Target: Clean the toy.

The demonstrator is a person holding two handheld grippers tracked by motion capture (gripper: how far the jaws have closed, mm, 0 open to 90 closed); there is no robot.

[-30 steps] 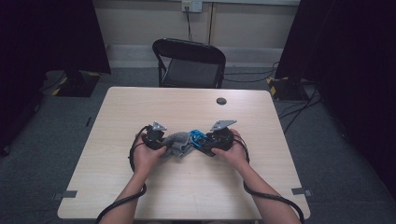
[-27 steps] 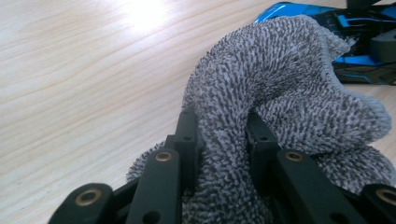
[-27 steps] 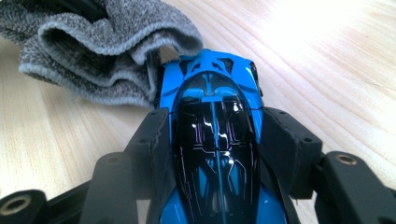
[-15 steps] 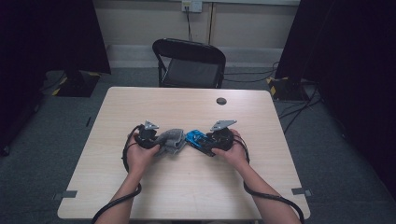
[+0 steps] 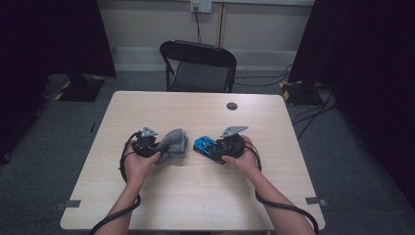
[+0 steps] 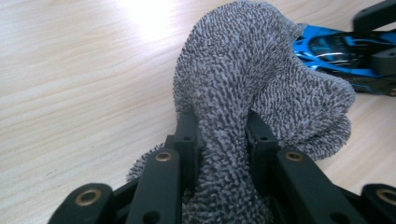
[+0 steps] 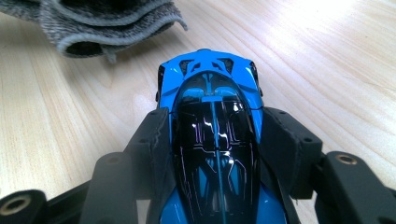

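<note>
Observation: the grey cloth (image 5: 172,145) and the blue toy car (image 5: 206,146) now lie apart on the tabletop (image 5: 195,196), with a strip of bare wood between them. One second ago the cloth was against the car, the two tools close together at the middle of the tabletop; half a second ago the gap was starting to open.

Left tool (image 5: 147,145): clenched on a bunched fold of the cloth, which the left gripper view shows pinched between both jaws (image 6: 219,135), the rest of the fabric standing up ahead and draping to the wood. It has drawn away to the person's left.

Right tool (image 5: 230,145): grasping the car across its body; the right gripper view shows the jaws pressed on either flank of the dark canopy (image 7: 212,140), nose pointing toward the cloth's edge (image 7: 112,28). Its position is nearly unchanged.

Assessment: the work appears to be wiping the car with the cloth. The separation suggests that a wiping pass has ended. Both grips look secure; nothing has dropped.
</note>
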